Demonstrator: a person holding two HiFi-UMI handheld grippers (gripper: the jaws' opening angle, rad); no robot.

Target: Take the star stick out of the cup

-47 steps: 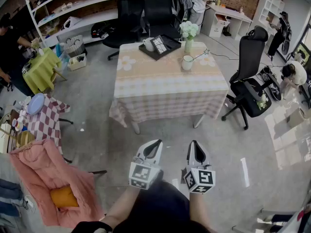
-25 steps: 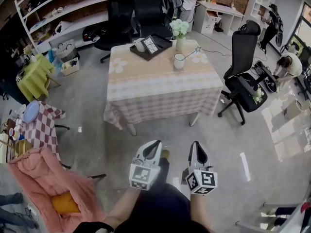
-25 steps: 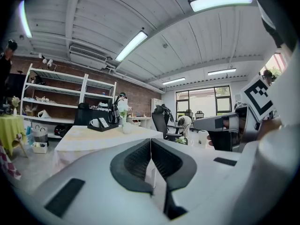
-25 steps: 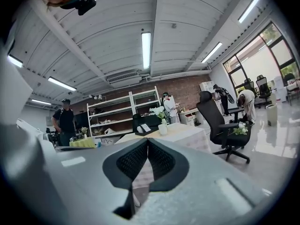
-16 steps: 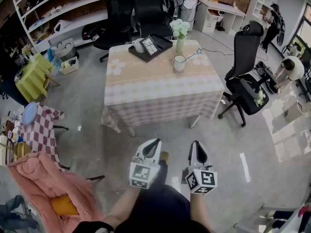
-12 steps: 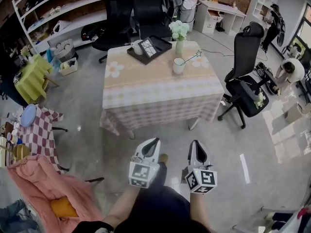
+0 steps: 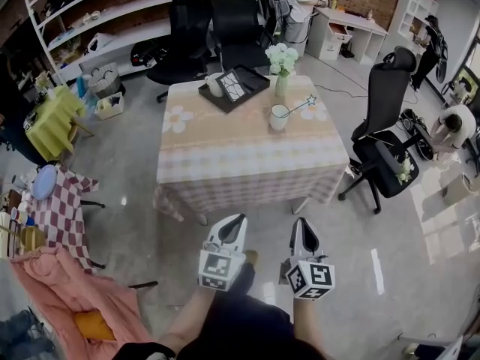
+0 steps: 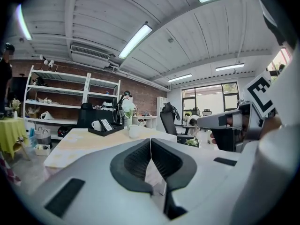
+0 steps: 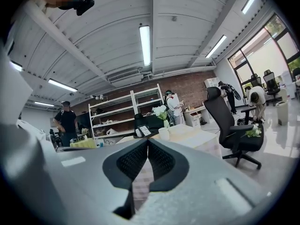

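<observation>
Left hand-held gripper (image 7: 240,219) and right hand-held gripper (image 7: 300,222) — jaws together, empty — well apart from the cup (image 7: 279,117)

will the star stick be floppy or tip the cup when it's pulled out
The star stick looks thin and straight, so it is probably stiff and light. It leans over the rim of the white cup, so a sideways pull might tip the cup.

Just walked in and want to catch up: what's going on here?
A person stands short of the square table with a checked cloth, holding a two-jaw gripper in each hand. The left gripper and right gripper are both shut and empty. The thin star-tipped stick leans in the white cup on the table's far side, not yet touched.
</observation>
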